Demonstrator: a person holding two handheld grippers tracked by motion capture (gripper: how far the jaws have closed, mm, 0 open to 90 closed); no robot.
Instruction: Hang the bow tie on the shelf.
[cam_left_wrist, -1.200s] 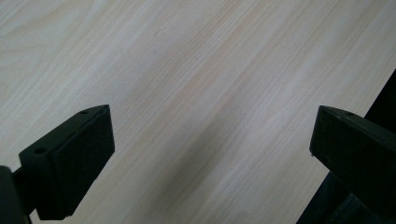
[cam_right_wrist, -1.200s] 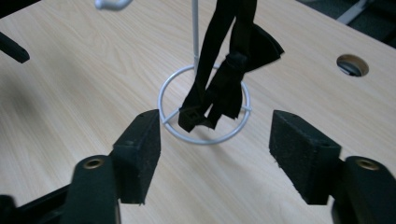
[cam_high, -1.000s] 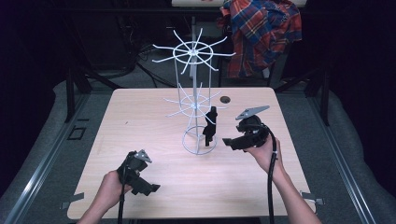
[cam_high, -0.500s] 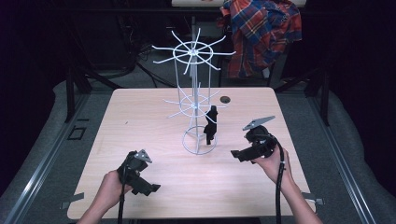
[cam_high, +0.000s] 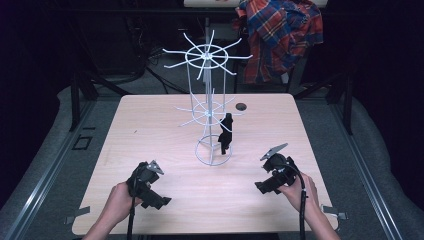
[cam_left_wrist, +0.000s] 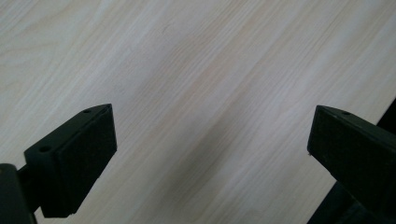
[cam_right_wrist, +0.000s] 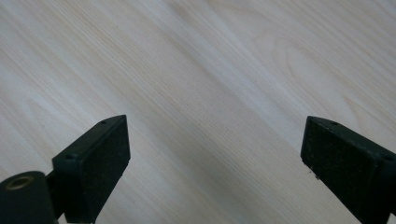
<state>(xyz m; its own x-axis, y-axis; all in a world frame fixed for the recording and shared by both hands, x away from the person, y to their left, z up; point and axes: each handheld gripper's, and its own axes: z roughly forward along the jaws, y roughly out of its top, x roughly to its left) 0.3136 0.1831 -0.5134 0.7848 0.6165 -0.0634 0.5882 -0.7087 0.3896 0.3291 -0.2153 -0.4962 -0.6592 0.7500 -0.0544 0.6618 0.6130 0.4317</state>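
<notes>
A white wire display rack (cam_high: 209, 110) with two tiers of spokes stands in the middle of the wooden table (cam_high: 150, 130). A black object (cam_high: 225, 134) hangs from a lower spoke on its right side. My left gripper (cam_high: 150, 192) rests low at the front left of the table, open, with bare wood between its jaws (cam_left_wrist: 210, 154). My right gripper (cam_high: 270, 181) sits at the front right, well clear of the rack, also open over bare wood (cam_right_wrist: 215, 158).
A small dark round thing (cam_high: 241, 106) lies on the table behind the rack. A plaid shirt (cam_high: 280, 35) hangs beyond the far edge. Dark floor and metal rails surround the table.
My right gripper has drawn back from beside the rack toward the front right edge of the table. The black object stays hanging on the rack. The left gripper has not moved.
</notes>
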